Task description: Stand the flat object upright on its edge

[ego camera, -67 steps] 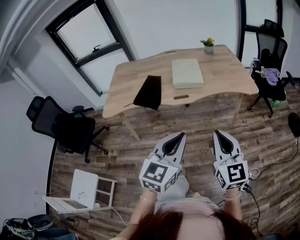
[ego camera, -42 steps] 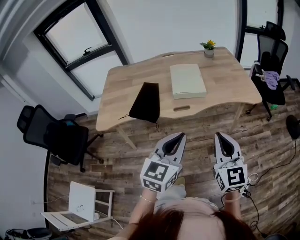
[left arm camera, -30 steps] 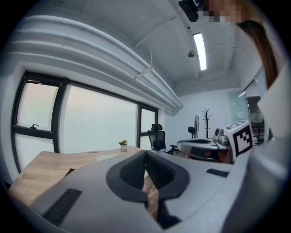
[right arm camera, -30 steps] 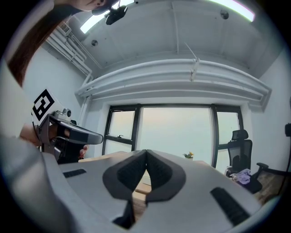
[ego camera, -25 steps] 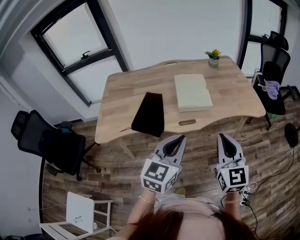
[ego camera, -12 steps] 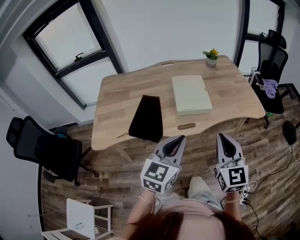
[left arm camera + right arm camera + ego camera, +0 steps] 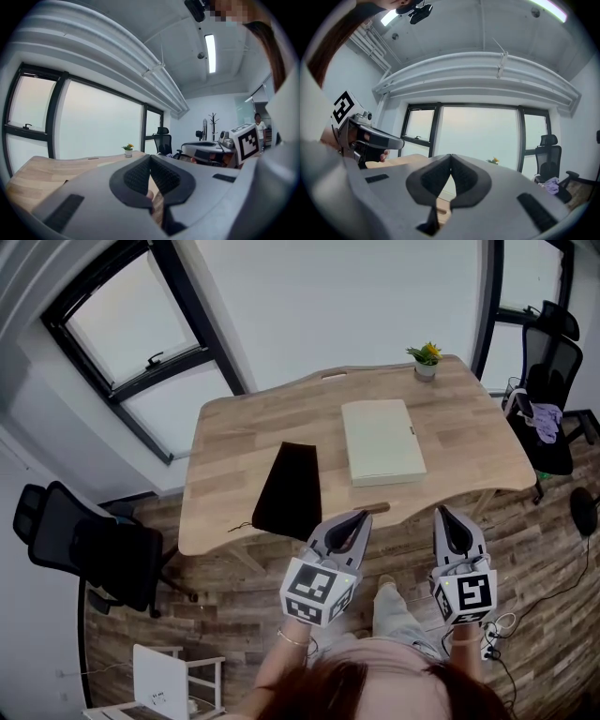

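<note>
A flat pale cream box lies on its broad face on the wooden desk, right of the middle. My left gripper is shut and empty, its tips just over the desk's near edge, short of the box. My right gripper is shut and empty too, held level in front of the desk's near right edge. In the left gripper view the shut jaws cover most of the desk. The right gripper view shows its shut jaws before the windows.
A black cloth pouch lies on the desk's near left part. A small potted plant stands at the far right corner. Black office chairs stand at the left and the right. A white side table is at the lower left.
The view has closed in on the desk: its near edge now lies under the gripper tips. Both grippers stayed shut and side by side.
</note>
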